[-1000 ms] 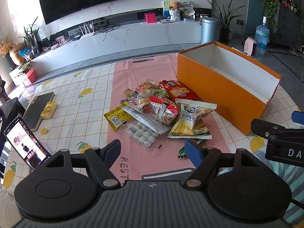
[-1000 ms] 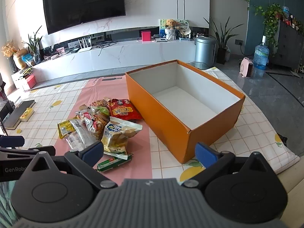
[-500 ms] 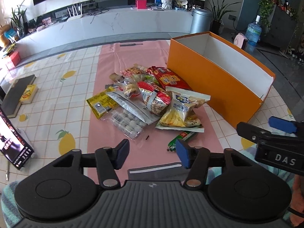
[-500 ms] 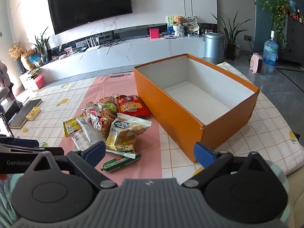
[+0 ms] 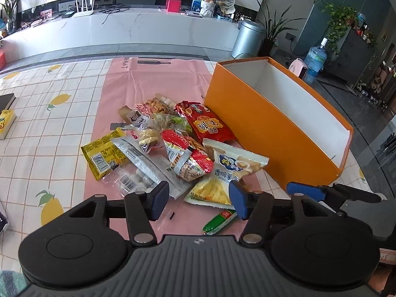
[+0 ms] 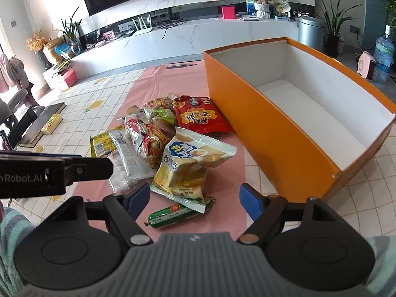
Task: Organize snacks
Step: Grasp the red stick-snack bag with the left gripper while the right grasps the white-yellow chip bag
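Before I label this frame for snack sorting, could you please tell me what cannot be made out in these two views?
- Clear packet of white balls: left wrist view, near end behind the left gripper finger.
- Green sausage stick: left wrist view, partly behind that gripper; whole in the right view.
- Open orange cardboard box: left wrist view, floor hidden by its near wall.
- Packets under the pile: contents untellable.

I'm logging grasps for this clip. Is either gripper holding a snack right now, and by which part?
Nothing is held. The left gripper and the right gripper are both open above the snack pile, no pad touching a packet.
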The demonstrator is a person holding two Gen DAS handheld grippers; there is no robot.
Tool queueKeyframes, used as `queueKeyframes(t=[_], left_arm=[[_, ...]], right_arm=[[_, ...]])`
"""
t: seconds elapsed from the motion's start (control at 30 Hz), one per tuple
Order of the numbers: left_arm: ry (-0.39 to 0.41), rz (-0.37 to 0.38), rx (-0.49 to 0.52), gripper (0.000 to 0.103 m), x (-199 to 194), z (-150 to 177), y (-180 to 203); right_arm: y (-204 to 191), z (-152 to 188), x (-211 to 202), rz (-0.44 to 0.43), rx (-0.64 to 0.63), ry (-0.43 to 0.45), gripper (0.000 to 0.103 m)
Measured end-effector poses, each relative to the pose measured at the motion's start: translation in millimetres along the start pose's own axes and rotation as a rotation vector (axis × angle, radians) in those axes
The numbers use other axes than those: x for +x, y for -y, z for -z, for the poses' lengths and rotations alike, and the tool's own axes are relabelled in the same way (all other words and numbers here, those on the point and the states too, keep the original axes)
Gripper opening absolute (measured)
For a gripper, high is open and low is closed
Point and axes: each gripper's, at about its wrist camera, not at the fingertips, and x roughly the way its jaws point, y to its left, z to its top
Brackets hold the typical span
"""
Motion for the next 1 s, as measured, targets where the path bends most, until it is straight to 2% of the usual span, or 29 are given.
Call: queueKeyframes(t=[0.2, 0.4, 0.6, 0.63, 0.67, 0.73, 0.8, 0.9, 1.0], left_arm=[[-0.007, -0.007, -0.084, 0.066, 24.7, -12.7, -20.4], [-0.035, -0.012, -0.164, 0.072, 50.5, -25.5, -30.1], [-0.047, -0.015, -0.186, 0.075, 68.7, -29.0, -32.2], [-0.046, -0.015, -0.183, 0.075, 71.1, -29.3, -32.4], [-0.05, -0.018, -0.18, 0.075, 73.6, -28.9, -32.6], [-0.054, -0.013, -0.183, 0.075, 78.5, -28.2, -34.1], [-0.053, 0.001, -0.196, 0.075, 81.7, -27.6, -36.4], [-0.054, 0.01, -0.193, 0.075, 86.0, -28.0, -37.0], [-0.054, 0.016, -0.192, 0.075, 88.5, -27.9, -37.5]], right_arm=[[-3.9, -18.2, 43.5, -0.023, 0.017, -0.063, 0.08], [-6.0, -28.2, 72.2, -0.02, 0.033, -0.082, 0.077], [-3.6, -28.6, 83.3, -0.021, 0.06, -0.098, 0.061], [-3.2, -28.4, 83.0, -0.024, 0.061, -0.097, 0.056], [-3.9, -28.5, 83.3, -0.021, 0.057, -0.096, 0.056], [-5.4, -27.3, 83.8, 0.007, 0.038, -0.094, 0.046], [-5.2, -26.0, 83.6, 0.011, 0.029, -0.092, 0.044], [-5.0, -25.2, 78.3, 0.003, 0.02, -0.091, 0.035], [-7.0, -25.7, 77.9, 0.002, -0.005, -0.092, 0.032]])
